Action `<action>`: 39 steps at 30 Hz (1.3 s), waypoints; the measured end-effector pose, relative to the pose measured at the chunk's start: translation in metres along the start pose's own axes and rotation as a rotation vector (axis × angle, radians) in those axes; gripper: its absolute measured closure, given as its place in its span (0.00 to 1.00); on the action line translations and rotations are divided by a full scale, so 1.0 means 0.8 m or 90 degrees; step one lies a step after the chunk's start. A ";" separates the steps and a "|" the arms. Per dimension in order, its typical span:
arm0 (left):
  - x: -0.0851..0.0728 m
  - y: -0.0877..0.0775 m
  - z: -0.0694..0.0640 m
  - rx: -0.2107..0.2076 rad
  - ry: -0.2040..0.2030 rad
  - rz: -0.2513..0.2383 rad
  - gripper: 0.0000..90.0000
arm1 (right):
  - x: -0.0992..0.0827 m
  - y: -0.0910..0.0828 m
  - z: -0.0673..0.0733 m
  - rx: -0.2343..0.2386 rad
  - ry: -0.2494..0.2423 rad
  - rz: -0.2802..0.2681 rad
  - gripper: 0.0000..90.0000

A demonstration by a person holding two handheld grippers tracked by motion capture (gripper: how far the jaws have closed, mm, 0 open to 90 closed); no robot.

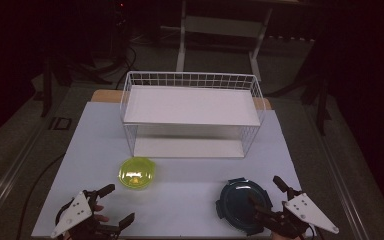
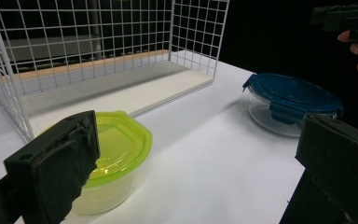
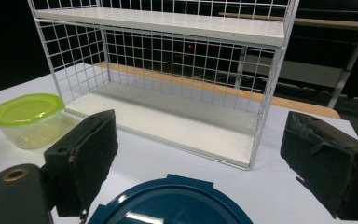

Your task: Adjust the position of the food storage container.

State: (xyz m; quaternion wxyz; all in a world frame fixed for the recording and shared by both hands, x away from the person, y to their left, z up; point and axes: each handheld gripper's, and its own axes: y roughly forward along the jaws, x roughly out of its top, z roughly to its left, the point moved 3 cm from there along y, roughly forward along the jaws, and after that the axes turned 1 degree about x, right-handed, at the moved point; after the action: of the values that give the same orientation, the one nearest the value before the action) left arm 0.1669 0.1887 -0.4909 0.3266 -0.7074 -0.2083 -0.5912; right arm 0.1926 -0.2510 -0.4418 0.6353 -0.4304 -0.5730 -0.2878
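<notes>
Your left gripper (image 1: 109, 206) sits at the near left corner of the white table (image 1: 190, 200) with its jaws spread wide and nothing between them; your right gripper (image 1: 270, 196) at the near right is just as wide and equally empty, its jaws standing over the near right edge of the blue-lidded container (image 1: 243, 202) without pressing on it. From above, the yellow-green-lidded container (image 1: 137, 173) lies a little beyond your left gripper, apart from it, and both containers stand in front of the white wire rack (image 1: 192, 115), well apart from each other. Your left gripper view adds what the high view cannot: the yellow-green-lidded container (image 2: 114, 154) has a clear body under its lid, and the blue-lidded container (image 2: 291, 102) has a clear body and side clasps. It also catches fingers of your other hand at the top right, cut off by the frame. Your right gripper view looks under the rack's upper shelf (image 3: 168, 21) to the lower board (image 3: 168, 121), while the blue lid (image 3: 172, 203) is cropped at the bottom edge. The room beyond the table is too dark to make out.
</notes>
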 end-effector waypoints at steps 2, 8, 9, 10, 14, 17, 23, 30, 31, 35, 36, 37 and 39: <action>0.000 -0.001 0.000 0.001 0.000 -0.001 0.00 | 0.002 -0.002 0.002 0.003 -0.002 -0.001 0.12; 0.000 -0.001 0.000 0.003 0.004 0.001 0.00 | 0.007 -0.006 0.006 0.013 -0.004 -0.005 0.12; 0.000 -0.001 0.000 0.002 0.004 0.001 0.00 | 0.008 -0.006 0.007 0.013 -0.005 -0.005 0.12; 0.000 -0.001 0.000 0.003 0.004 0.002 0.00 | 0.009 -0.007 0.007 0.014 -0.005 -0.004 0.12; 0.001 -0.002 0.001 0.006 0.002 -0.002 0.00 | 0.015 -0.010 0.006 0.019 -0.002 -0.001 0.12; 0.001 -0.002 0.003 0.007 0.000 -0.003 0.00 | 0.018 -0.011 0.007 0.028 -0.007 0.007 0.12; 0.001 -0.002 0.002 0.007 0.003 -0.002 0.00 | 0.031 -0.011 0.000 0.045 0.000 0.007 0.12; 0.001 -0.001 0.003 0.006 0.002 -0.002 0.00 | 0.047 -0.003 -0.014 0.053 -0.017 0.021 0.12; 0.001 -0.001 0.003 0.006 0.002 -0.002 0.00 | 0.049 -0.001 -0.016 0.043 -0.016 0.027 0.12; 0.001 0.000 0.002 0.004 0.003 -0.001 0.00 | 0.054 0.005 -0.023 0.043 -0.026 0.043 0.12; 0.001 0.000 0.002 0.003 0.004 -0.001 0.00 | 0.054 0.006 -0.025 0.044 -0.028 0.042 0.12; 0.001 0.000 0.002 0.003 0.005 -0.001 0.00 | 0.053 0.007 -0.026 0.037 -0.032 0.045 0.14; 0.001 0.000 0.002 0.002 0.006 -0.001 0.00 | 0.051 0.009 -0.031 0.035 -0.031 0.060 0.16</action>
State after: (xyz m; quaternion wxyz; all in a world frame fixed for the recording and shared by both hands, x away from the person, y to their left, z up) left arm 0.1681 0.1896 -0.4906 0.3283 -0.7042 -0.2079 -0.5943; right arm 0.2181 -0.2643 -0.4029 0.6454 -0.4465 -0.5752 -0.2309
